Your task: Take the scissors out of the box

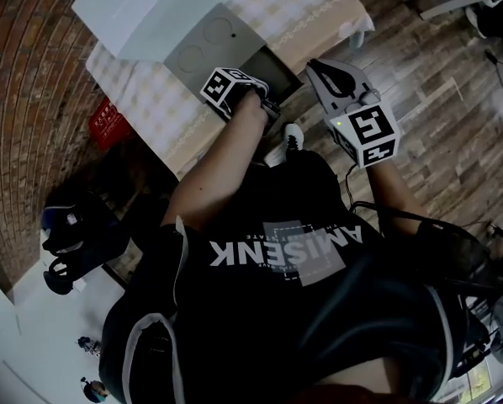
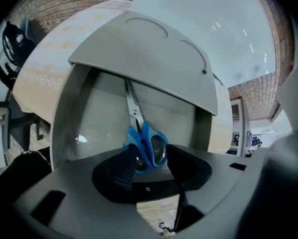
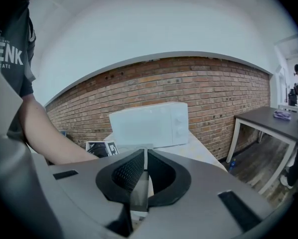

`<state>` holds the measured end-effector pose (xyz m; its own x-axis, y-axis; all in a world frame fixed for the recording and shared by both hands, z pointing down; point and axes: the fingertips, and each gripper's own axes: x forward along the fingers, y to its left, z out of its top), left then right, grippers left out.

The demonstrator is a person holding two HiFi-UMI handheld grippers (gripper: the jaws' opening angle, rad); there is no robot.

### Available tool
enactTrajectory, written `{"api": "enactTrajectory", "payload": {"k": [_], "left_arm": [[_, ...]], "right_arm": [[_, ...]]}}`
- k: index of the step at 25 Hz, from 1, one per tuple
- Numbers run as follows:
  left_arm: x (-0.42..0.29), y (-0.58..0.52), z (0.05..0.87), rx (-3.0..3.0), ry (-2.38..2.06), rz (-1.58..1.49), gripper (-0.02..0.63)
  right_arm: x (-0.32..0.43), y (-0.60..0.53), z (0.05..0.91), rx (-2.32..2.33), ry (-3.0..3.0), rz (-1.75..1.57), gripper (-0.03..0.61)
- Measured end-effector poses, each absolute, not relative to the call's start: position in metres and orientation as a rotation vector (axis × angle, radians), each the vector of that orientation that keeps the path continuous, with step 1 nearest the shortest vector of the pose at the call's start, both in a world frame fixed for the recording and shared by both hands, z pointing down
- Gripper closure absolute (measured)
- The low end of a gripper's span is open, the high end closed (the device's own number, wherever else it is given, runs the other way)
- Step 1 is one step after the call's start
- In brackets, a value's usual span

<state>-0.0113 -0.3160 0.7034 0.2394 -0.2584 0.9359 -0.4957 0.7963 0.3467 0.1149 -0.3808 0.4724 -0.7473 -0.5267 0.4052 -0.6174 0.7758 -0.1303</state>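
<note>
A pair of scissors (image 2: 146,146) with blue handles and steel blades lies inside the grey box (image 2: 84,113), its tips running under the raised lid (image 2: 149,54). My left gripper (image 2: 149,153) reaches down into the box and stands open, the blue handles between its two black pads. In the head view the left gripper (image 1: 268,101) dips into the dark opening of the box (image 1: 277,67), with the lid (image 1: 205,45) behind it. My right gripper (image 1: 317,67) sits at the box's right edge. Its jaws (image 3: 145,156) are closed on a thin grey edge that seems to be the box's wall.
The box stands on a table with a checked cloth (image 1: 150,99), in front of a white microwave (image 1: 167,7) (image 3: 149,126). A brick wall lies behind. A red item (image 1: 108,123) and a black bag (image 1: 75,225) are on the floor at left. Another table (image 3: 268,118) stands at right.
</note>
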Motion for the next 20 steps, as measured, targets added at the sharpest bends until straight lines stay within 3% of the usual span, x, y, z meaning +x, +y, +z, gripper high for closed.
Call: {"api": "enactTrajectory", "payload": {"k": [11,12,13,20], "left_arm": [[-0.015,-0.320,0.720,0.637,-1.430,0.290,0.419],[-0.020,-0.322,0.730,0.644,-1.438,0.297,0.424],[-0.023,-0.322,0.735,0.645,-1.442,0.304,0.490],[-0.022,-0.320,0.735,0.657,-1.441,0.361,0.488]], "right_arm": [[0.122,-0.384,0.469,0.893,-2.626,0.383,0.528],[0.122,-0.384,0.470,0.893,-2.625,0.385,0.528],[0.123,-0.383,0.470,0.893,-2.624,0.387,0.528],[0.125,-0.383,0.472,0.890,-2.621,0.388,0.528]]}}
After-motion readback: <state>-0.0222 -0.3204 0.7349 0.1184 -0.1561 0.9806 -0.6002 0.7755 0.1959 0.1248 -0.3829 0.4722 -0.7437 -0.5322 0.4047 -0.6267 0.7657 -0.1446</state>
